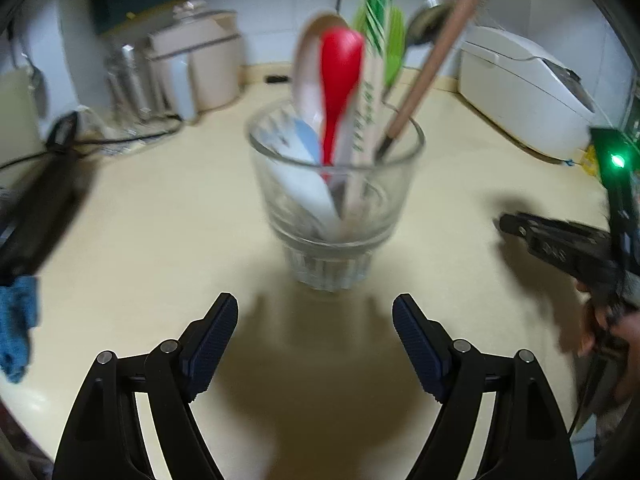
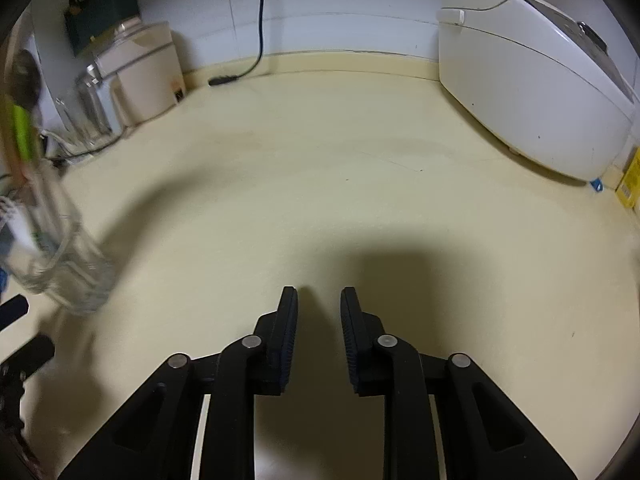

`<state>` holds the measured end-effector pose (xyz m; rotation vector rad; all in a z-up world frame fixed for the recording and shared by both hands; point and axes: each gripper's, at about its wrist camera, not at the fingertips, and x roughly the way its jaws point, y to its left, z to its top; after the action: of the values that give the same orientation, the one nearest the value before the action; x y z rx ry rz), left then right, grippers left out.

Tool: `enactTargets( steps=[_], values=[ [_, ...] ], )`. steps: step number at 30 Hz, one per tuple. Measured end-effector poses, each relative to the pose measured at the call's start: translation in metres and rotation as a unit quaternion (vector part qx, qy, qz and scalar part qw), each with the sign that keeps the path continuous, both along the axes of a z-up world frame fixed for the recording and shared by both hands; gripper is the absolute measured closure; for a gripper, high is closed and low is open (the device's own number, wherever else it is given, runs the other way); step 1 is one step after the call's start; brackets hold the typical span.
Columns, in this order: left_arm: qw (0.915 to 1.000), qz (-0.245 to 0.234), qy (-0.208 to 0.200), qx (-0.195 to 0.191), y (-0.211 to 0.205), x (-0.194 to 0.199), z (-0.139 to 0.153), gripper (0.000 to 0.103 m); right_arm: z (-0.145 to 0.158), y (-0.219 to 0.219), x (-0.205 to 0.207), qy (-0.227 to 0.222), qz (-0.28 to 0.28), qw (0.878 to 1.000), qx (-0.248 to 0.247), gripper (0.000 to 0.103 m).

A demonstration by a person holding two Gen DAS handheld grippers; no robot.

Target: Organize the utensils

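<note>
The glass (image 1: 335, 204) of utensils stood mid-counter (image 1: 160, 216), just beyond the left gripper (image 1: 314, 344), whose fingers stood wide apart, empty. Only the left view showed its red spoon (image 1: 340, 80) and chopsticks (image 1: 432, 68). The right view caught the glass at its left edge; the right gripper (image 2: 319, 340), angled down, was slightly parted, holding nothing.

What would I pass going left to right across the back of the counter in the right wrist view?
Beige container → black cable plug → white rice cooker → yellow box at the right edge.
</note>
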<state>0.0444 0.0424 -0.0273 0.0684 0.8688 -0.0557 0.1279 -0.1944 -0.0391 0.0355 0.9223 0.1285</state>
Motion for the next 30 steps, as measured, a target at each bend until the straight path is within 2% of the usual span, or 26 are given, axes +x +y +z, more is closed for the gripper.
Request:
enactTargets(
  steps=[2, 6, 9, 11, 14, 20, 25, 30],
  values=[
    [0.9997, 0.006, -0.019, -0.013, 0.005, -0.002, 0.013, 0.02, 0.005, 0.008, -0.013, -0.013, 0.015, 1.0, 0.011, 0.07],
    [0.9982, 0.015, -0.034, -0.047, 0.013, -0.008, 0.029, 0.02, 0.024, 0.037, -0.043, -0.028, 0.071, 0.996, 0.04, 0.069],
    [0.9977, 0.034, -0.041, -0.043, 0.017, -0.011, 0.039, 0.02, 0.041, 0.058, -0.066, -0.039, 0.115, 0.991, 0.06, 0.068],
    [0.9977, 0.043, -0.048, -0.022, 0.014, -0.022, 0.041, 0.02, 0.05, 0.066, -0.077, -0.044, 0.13, 0.988, 0.069, 0.06],
    [0.9977, 0.048, -0.047, 0.004, 0.012, -0.026, 0.041, 0.02, 0.057, 0.07, -0.086, -0.044, 0.124, 0.99, 0.056, 0.057],
    [0.9977, 0.042, -0.053, -0.009, 0.006, -0.032, 0.044, 0.02, 0.065, 0.071, -0.091, -0.047, 0.111, 0.992, 0.047, 0.057],
    [0.9958, 0.051, -0.072, 0.024, -0.003, -0.036, 0.051, 0.02, 0.072, 0.071, -0.101, -0.056, 0.117, 0.991, 0.04, 0.057],
    [0.997, 0.067, -0.039, -0.006, 0.002, -0.033, 0.043, 0.02, 0.072, 0.072, -0.104, -0.053, 0.119, 0.991, 0.038, 0.057]
  ],
)
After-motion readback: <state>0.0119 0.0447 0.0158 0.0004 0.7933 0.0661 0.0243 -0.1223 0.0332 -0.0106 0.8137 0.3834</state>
